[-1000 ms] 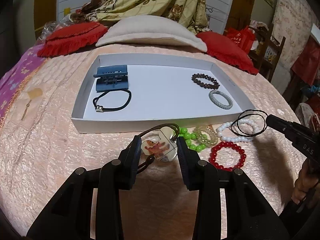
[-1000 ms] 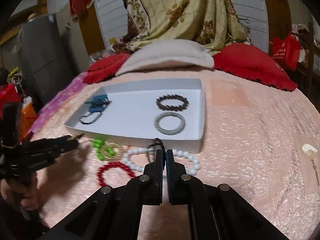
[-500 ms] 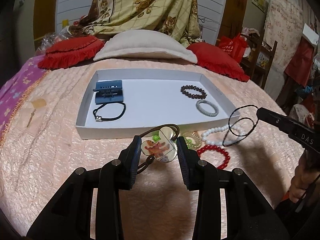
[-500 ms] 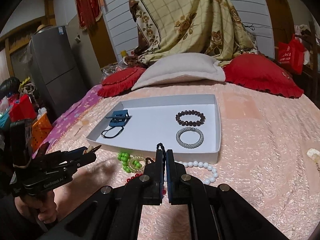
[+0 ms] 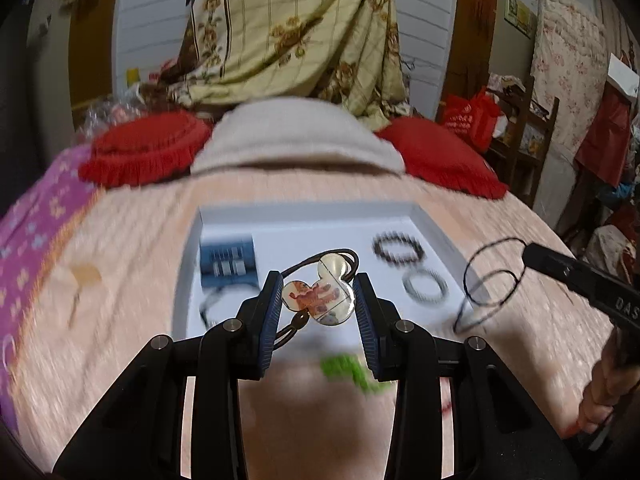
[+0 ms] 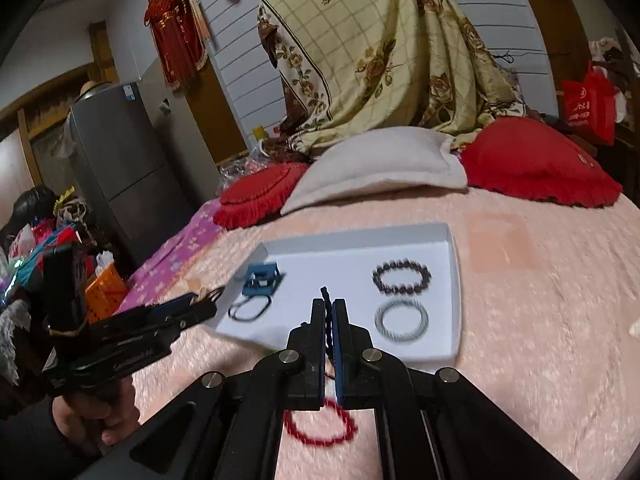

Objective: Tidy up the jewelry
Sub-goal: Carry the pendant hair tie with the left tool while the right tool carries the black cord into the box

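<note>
Left tool [image 5: 318, 300] clamped on mouse-head charm hair tie [image 5: 320, 294], held above near edge of white tray [image 6: 454, 280] on bed [image 6: 540, 340]. Right tool [image 6: 329, 320] closed on thin black cord [image 5: 486, 280], loops dangling clear of bed. In tray: blue clip [image 6: 260, 280], black hair tie [image 6: 250, 308], dark bead bracelet [image 6: 402, 278], grey bracelet [image 6: 401, 319]. Red bead bracelet [image 6: 320, 426] on bed.

**A lived-in bedroom at home**

I'm working over a bed [image 6: 540, 320] with a quilted peach bedspread. At its head lie a beige pillow [image 6: 380, 168] and two red fringed cushions [image 6: 536, 160]. A floral checked blanket [image 6: 384, 64] hangs against the white panelled wall. To one side stand a grey refrigerator [image 6: 120, 160], red tasselled hanging ornaments [image 6: 176, 36] and cluttered baskets [image 6: 104, 288]; a red shopping bag [image 6: 588, 108] sits opposite.
</note>
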Demonstrator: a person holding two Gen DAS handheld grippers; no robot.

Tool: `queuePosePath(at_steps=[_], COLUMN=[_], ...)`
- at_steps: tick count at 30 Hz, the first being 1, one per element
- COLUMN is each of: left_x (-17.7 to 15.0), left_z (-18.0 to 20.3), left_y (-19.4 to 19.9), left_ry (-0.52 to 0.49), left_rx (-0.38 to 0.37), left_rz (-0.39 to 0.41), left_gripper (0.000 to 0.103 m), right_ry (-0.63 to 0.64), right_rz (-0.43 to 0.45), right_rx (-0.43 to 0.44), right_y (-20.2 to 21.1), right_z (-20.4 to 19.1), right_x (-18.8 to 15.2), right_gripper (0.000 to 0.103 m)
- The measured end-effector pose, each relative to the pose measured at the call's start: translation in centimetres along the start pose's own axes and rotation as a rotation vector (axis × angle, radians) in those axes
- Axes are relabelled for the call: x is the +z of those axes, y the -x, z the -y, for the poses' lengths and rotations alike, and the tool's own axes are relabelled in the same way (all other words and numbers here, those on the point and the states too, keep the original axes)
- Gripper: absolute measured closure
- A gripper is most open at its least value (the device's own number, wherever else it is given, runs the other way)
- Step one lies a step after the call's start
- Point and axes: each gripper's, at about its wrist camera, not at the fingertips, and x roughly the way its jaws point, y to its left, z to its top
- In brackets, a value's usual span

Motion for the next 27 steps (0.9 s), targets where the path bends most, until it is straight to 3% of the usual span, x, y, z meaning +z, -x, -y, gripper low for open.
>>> queuePosePath(at_steps=[5, 15, 22, 25, 27], left_x=[2.1, -0.2, -0.8, -1.1, -1.4], left_z=[-0.6, -0.9, -0.9, -0.6, -0.3], left_y=[-4.2, -10.4, -11.3, -11.8, -12.1], left_ry=[0.011, 0.047, 0.028, 0.019, 0.009], left_rx=[0.008, 0.012, 0.022, 0.019, 0.025], left_rz=[-0.033, -0.176, -0.233, -0.263, -0.277], left_gripper=[0.069, 0.069, 0.068, 0.068, 0.068], right_ry=[-0.088, -0.143, -0.329, -0.359, -0.307], right_rz=[-0.020, -0.117, -0.156, -0.214, -0.260], right_rx=[0.029, -0.002, 0.114, 0.023, -0.075], right_y=[-4.3, -13.7, -18.4, -20.0, -20.6], right_z=[1.4, 2.4, 4.2, 5.4, 5.2], right_x=[3.1, 5.1, 5.4, 4.9, 4.6], right_gripper=[0.100, 0.100, 0.100, 0.100, 0.100])
